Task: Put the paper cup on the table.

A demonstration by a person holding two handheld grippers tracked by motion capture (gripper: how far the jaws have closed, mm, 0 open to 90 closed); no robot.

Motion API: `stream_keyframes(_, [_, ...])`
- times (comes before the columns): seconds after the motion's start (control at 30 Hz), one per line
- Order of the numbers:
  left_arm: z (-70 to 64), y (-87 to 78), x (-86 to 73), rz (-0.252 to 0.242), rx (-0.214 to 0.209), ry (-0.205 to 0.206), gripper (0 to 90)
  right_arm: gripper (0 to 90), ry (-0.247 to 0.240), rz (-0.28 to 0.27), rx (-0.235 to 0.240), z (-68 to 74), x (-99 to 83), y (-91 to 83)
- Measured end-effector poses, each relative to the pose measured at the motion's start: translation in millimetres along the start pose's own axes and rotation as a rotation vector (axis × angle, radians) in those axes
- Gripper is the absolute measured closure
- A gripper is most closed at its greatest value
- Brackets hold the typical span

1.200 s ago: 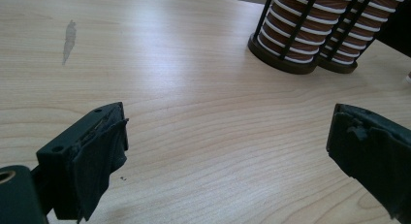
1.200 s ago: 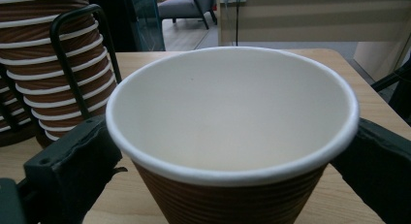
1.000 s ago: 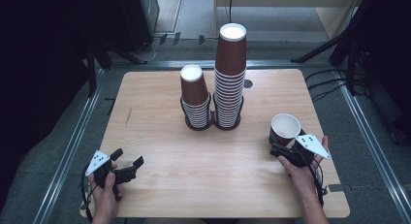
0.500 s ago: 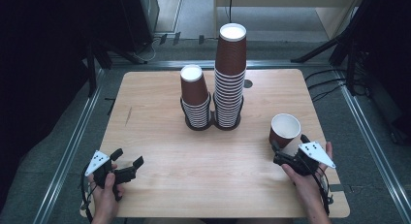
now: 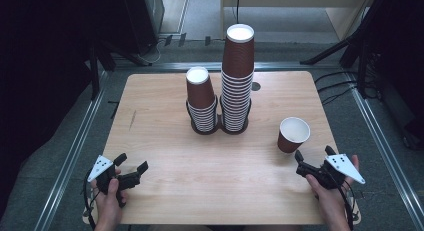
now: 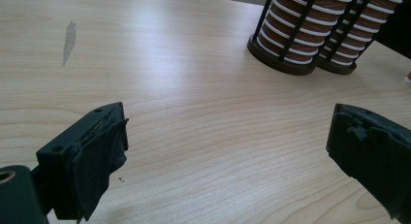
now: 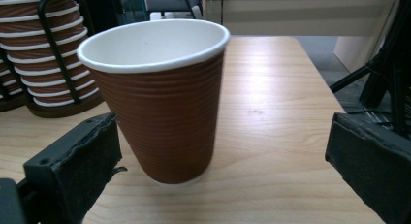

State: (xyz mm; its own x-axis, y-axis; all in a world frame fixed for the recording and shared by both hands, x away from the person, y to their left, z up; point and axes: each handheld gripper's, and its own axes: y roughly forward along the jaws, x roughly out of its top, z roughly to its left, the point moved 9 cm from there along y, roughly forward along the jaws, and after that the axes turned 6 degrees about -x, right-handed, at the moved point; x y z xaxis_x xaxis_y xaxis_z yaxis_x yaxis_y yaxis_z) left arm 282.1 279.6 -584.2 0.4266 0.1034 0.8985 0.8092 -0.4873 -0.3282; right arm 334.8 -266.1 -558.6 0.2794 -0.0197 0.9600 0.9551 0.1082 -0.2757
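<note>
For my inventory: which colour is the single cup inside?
White inside the cup, brown outside; right gripper view shows it best.

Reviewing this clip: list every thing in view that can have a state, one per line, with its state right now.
Single cup: upright on the table, empty, free of both grippers.
Tall stack of cups: upside down, nested, standing in its black holder.
Short stack of cups: upside down, nested, in the holder beside it.
Right gripper: open, jaws apart, just short of the single cup.
Left gripper: open, holding nothing, low over the near left of the table.

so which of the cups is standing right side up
The lone cup near the right hand-held gripper; its mouth faces up, while the two stacks stand upside down.
</note>
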Motion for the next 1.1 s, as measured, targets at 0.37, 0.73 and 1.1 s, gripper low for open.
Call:
stream_keyframes(0.37, [0.1,-0.2,0.0,-0.002,0.002,-0.002,1.5,0.0,-0.001,0.017,-0.042,-27.2,-9.2,-11.7])
stream_keyframes(0.73, [-0.5,-0.9,-0.7,0.001,0.004,0.001,1.5,0.0,0.001,0.024,-0.081,-53.2,-15.9,-25.3])
stream_keyframes(1.1, [-0.6,-0.9,-0.9,0.0,0.006,0.0,1.5,0.0,-0.016,0.041,-0.086,-63.6,-25.7,-41.1])
